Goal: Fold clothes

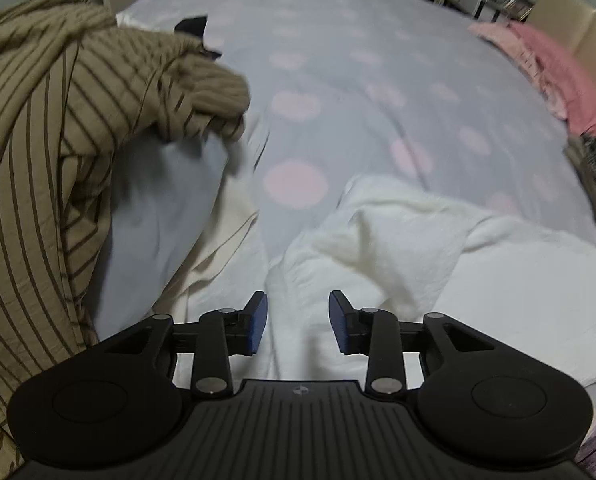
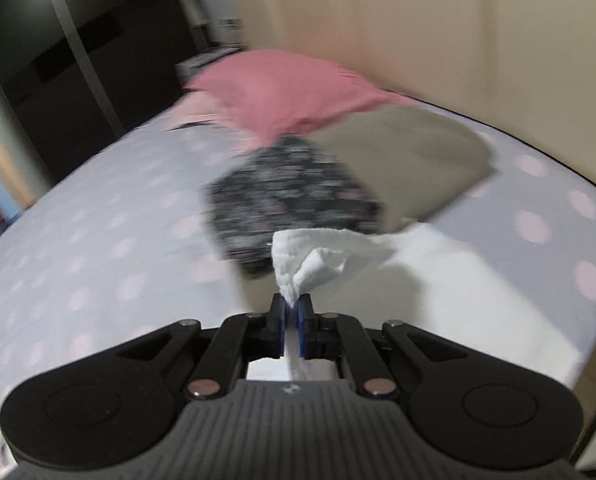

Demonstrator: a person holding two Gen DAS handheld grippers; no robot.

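Note:
A white garment point(image 1: 418, 248) lies crumpled on the bed near me, and also shows in the right wrist view point(image 2: 438, 280). My left gripper point(image 1: 297, 318) is open and empty just above its near part. My right gripper point(image 2: 293, 306) is shut on a bunched edge of the white garment point(image 2: 310, 264) and holds it lifted. A tan striped garment point(image 1: 46, 152) is heaped at the left over a pale blue one point(image 1: 158, 208).
The bed has a grey sheet with pink dots point(image 1: 338, 80). A pink cloth point(image 2: 282, 88), a dark patterned garment point(image 2: 290, 208) and a grey folded piece point(image 2: 410, 160) lie near the beige headboard point(image 2: 418, 20). A dark wardrobe point(image 2: 78, 60) stands left.

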